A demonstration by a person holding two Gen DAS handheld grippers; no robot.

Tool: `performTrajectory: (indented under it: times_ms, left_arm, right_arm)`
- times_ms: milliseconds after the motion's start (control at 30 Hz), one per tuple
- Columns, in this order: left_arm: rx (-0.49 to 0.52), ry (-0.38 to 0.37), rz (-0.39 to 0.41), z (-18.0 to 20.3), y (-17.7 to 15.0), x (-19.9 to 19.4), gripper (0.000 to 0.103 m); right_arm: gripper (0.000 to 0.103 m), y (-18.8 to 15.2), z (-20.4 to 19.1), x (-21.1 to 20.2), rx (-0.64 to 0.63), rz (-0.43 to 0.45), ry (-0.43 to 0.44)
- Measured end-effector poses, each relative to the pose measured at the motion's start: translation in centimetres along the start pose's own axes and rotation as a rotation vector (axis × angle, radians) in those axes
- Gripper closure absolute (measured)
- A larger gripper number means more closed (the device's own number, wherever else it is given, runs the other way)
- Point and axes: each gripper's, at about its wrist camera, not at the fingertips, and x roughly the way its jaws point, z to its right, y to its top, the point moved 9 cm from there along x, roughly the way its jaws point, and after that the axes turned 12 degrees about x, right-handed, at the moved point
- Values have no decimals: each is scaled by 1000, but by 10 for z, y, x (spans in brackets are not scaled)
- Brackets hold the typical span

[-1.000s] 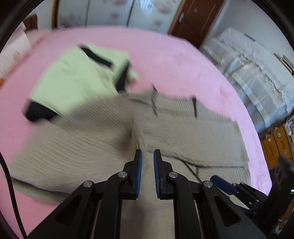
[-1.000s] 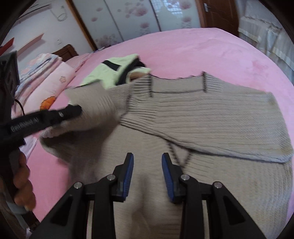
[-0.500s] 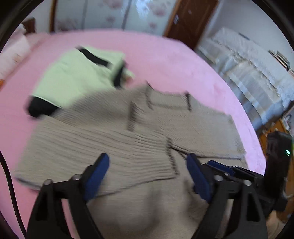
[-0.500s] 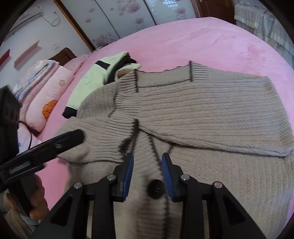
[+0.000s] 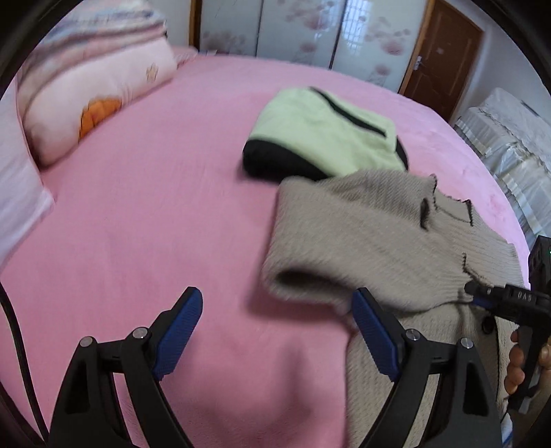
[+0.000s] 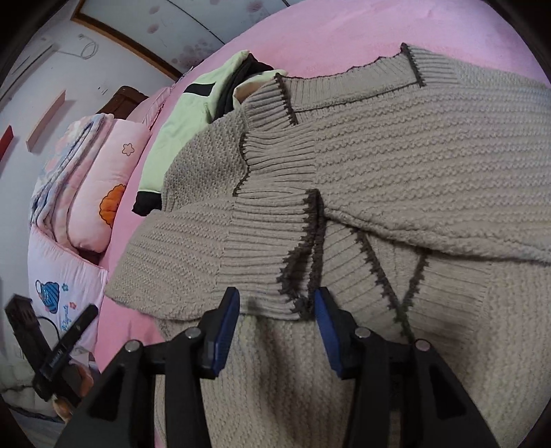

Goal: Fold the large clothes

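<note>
We treat the beige knit cardigan [image 6: 396, 165] spread on the pink bed [image 5: 155, 213] as thick, limp and heavy, gripping its ribbed cuff [image 6: 275, 248] with the right gripper [image 6: 277, 331], whose jaws have just been opening with nothing pinched, while the left gripper [image 5: 275, 331] stands wide apart and empty

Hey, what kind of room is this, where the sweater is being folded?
Most likely a bedroom: the sweater lies on a bed with a pink cover, pillows are stacked at its head, and sliding floral wardrobe doors stand behind.
</note>
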Motion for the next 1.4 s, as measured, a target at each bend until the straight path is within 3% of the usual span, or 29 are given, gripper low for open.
performTrajectory:
  times_ms: [67,133,167,200,300,467,533,633,700,867,1033,1167,1300,1400]
  left_arm:
    - [-30,-23,-32,0,-8,17,16]
    - [-60,-45,-59,2,-16,29,16]
    - [-72,-56,-66,4,-17,35,16]
    - [-81,-63,-70,8,-16,42,16]
    - [-97,-76,-58,16,-11,55,16]
    - [-84,-21,-37,30,2,64,18]
    - [-70,-1,-41,38,4,69,25]
    - [-48,20,-70,50,5,79,45]
    - [-45,15,-95,60,3,86,67]
    - [-13,60,-86,75,3,86,86]
    - [48,80,-62,90,5,75,86]
    - [155,104,-43,108,9,69,86]
    - [236,136,-49,122,8,71,86]
    - [272,156,-67,125,7,73,86]
  right_arm:
    - [57,4,-1,5,3,12,6]
    - [66,5,-4,10,-11,18,-2]
    - [83,5,-7,12,-24,16,-7]
    - [89,3,-14,15,-57,-1,-10]
    - [91,7,-40,2,-231,74,-90]
    - [91,39,-106,-69,-490,313,-118]
    - [91,59,-123,-102,-544,415,-136]
    - [91,87,-132,-139,-566,514,-161]
    - [92,104,-131,-156,-563,555,-178]
    - [92,135,-101,-179,-507,588,-242]
    - [92,155,-31,-178,-379,555,-324]
    - [92,155,30,-172,-297,510,-379]
    - [92,147,91,-144,-221,413,-439]
    - [92,136,116,-122,-190,346,-453]
